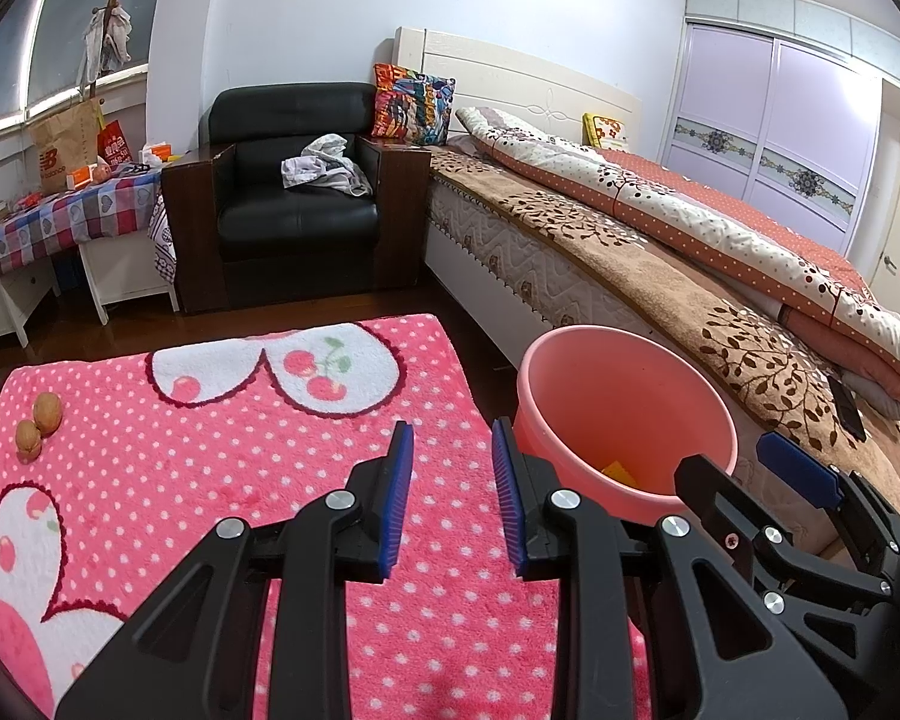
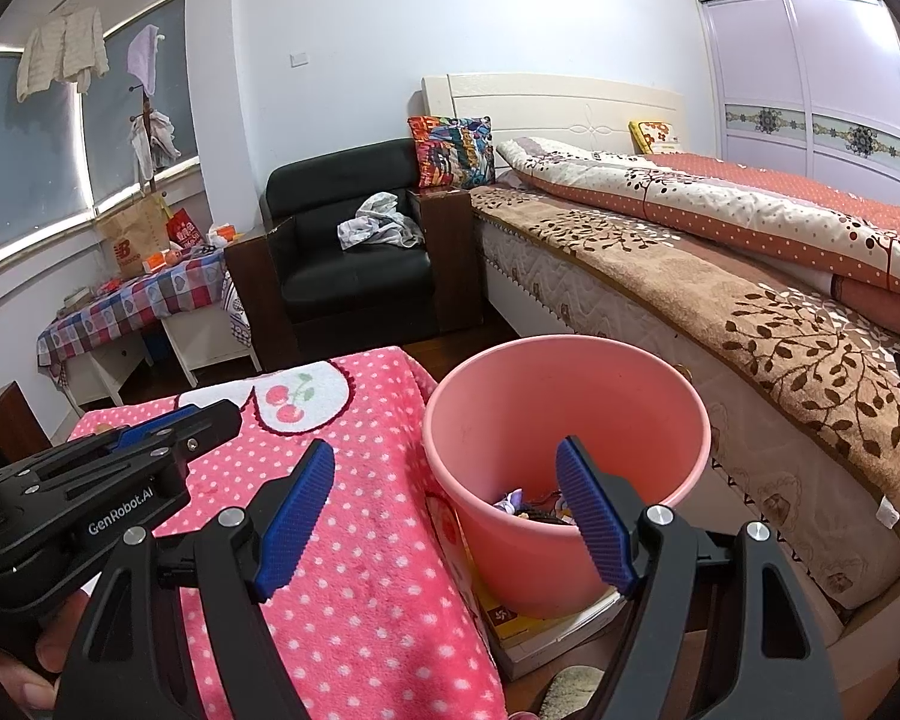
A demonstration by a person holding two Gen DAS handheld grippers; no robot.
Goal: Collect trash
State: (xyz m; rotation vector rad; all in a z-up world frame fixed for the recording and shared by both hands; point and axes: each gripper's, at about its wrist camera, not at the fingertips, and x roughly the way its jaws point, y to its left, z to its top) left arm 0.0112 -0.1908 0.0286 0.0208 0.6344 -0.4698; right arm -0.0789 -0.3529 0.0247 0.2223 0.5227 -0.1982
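Observation:
A pink bucket [image 1: 624, 408] stands between the pink dotted cloth [image 1: 210, 480] and the bed. Scraps of trash [image 2: 528, 504] lie at its bottom. Two walnuts [image 1: 39, 420] rest on the cloth at its far left edge. My left gripper [image 1: 452, 438] hovers over the cloth just left of the bucket, open, with nothing between its blue pads. My right gripper [image 2: 447, 450] is open wide and empty, one finger over the bucket's mouth and the other over the cloth. Each gripper shows at the edge of the other's view: the right gripper [image 1: 732, 456] and the left gripper [image 2: 210, 414].
The bucket stands on a flat white and yellow box [image 2: 546, 624]. The bed [image 1: 660, 252] runs along the right. A black armchair [image 1: 294, 204] with clothes on it stands behind, beside a checked table [image 1: 60, 222] with bags. A hand [image 2: 30, 660] holds the left gripper.

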